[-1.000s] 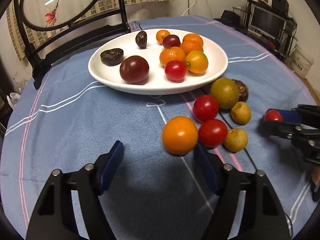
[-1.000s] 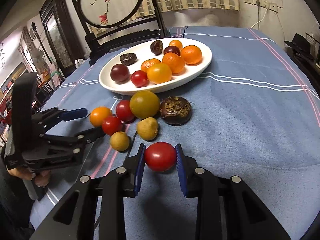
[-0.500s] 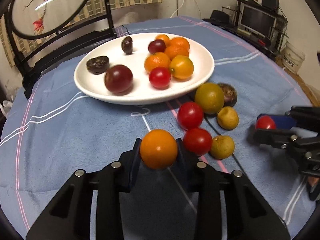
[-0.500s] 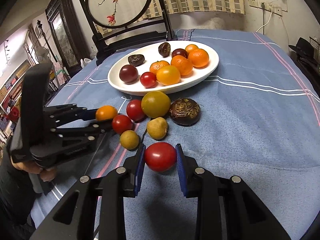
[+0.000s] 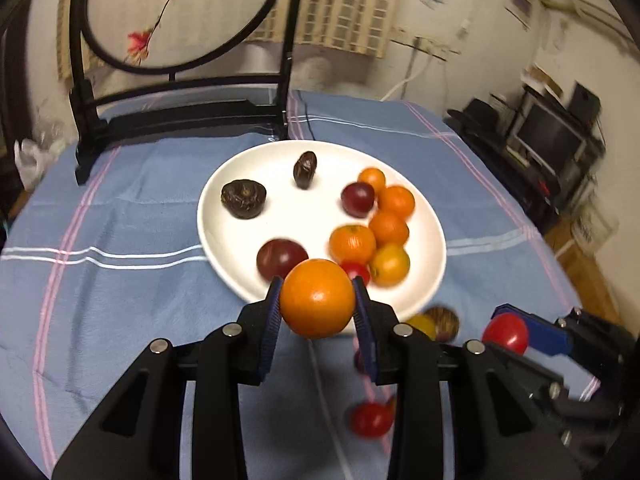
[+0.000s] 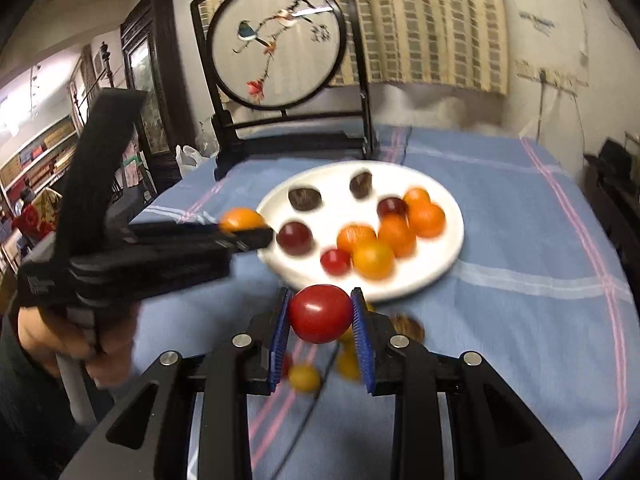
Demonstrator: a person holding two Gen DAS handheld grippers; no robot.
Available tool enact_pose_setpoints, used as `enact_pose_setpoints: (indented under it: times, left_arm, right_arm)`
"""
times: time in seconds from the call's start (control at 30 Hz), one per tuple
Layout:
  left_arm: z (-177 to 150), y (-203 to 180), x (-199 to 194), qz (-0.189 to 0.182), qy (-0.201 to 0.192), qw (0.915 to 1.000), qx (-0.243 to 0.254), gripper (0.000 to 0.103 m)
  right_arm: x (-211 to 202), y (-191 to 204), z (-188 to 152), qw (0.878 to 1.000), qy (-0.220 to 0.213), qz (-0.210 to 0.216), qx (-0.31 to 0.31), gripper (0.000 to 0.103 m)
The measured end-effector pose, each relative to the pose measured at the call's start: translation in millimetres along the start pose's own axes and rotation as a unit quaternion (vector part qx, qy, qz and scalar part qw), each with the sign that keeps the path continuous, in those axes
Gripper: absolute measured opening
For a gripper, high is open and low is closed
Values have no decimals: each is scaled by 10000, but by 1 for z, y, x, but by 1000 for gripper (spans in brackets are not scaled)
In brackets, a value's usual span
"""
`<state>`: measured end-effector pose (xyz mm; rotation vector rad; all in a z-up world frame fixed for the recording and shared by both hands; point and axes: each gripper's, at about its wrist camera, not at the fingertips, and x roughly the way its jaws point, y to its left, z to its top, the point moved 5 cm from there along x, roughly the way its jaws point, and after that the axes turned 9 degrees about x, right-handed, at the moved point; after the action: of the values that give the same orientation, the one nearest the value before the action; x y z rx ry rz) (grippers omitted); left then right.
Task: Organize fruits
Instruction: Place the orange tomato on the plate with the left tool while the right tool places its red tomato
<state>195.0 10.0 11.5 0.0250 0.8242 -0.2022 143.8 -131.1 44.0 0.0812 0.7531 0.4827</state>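
Left claw (image 5: 317, 307) clamped on orange (image 5: 317, 298), right claw (image 6: 322, 316) clamped on tomato (image 6: 320, 313), both lifted at lower centre, aimed at white plate (image 5: 240, 280) mid-frame, likely for dropping there. Loose fruit on desk (image 5: 120, 300) blurred, partly hidden behind claws; count unclear.

Bare plate (image 5: 320, 208) is lying open to me between the two dark fruits (image 5: 244, 199) at its left and the orange cluster (image 5: 384, 220) crowding its right. The chair back (image 5: 180, 116) is blocking the far edge; loose fruit (image 5: 370, 419) is cluttering the tablecloth (image 5: 120, 300) below.
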Motion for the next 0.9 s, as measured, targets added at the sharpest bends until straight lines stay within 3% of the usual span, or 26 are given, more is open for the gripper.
enact_pose_setpoints:
  times: [0.17, 0.43, 0.47, 0.5, 0.57, 0.7, 0.77, 0.9]
  left_arm:
    - [23, 16, 25, 283, 106, 9991, -309, 33]
    - [33, 38, 56, 585, 298, 9965, -510, 33]
    - [33, 39, 59, 630, 312, 9961, -539, 37]
    - [33, 40, 60, 662, 294, 9958, -559, 43]
    - [34, 43, 57, 768, 197, 9951, -591, 73]
    - [34, 43, 36, 873, -112, 9947, -537, 76]
    - [31, 40, 26, 915, -202, 9947, -413, 85]
    - [14, 31, 8, 809, -324, 9958, -284, 89]
  right_arm:
    - [38, -2, 24, 9998, -18, -172, 19, 30]
    - [85, -14, 33, 9985, 230, -476, 136, 32]
    - [87, -14, 34, 9984, 215, -497, 152, 32]
    - [90, -16, 34, 9985, 242, -449, 215, 44]
    - [90, -19, 34, 9984, 256, -326, 390, 54]
    - [75, -30, 27, 9964, 296, 89, 795, 54]
    - [69, -36, 22, 9950, 338, 171, 928, 54]
    - [55, -48, 8, 9934, 406, 130, 1062, 57]
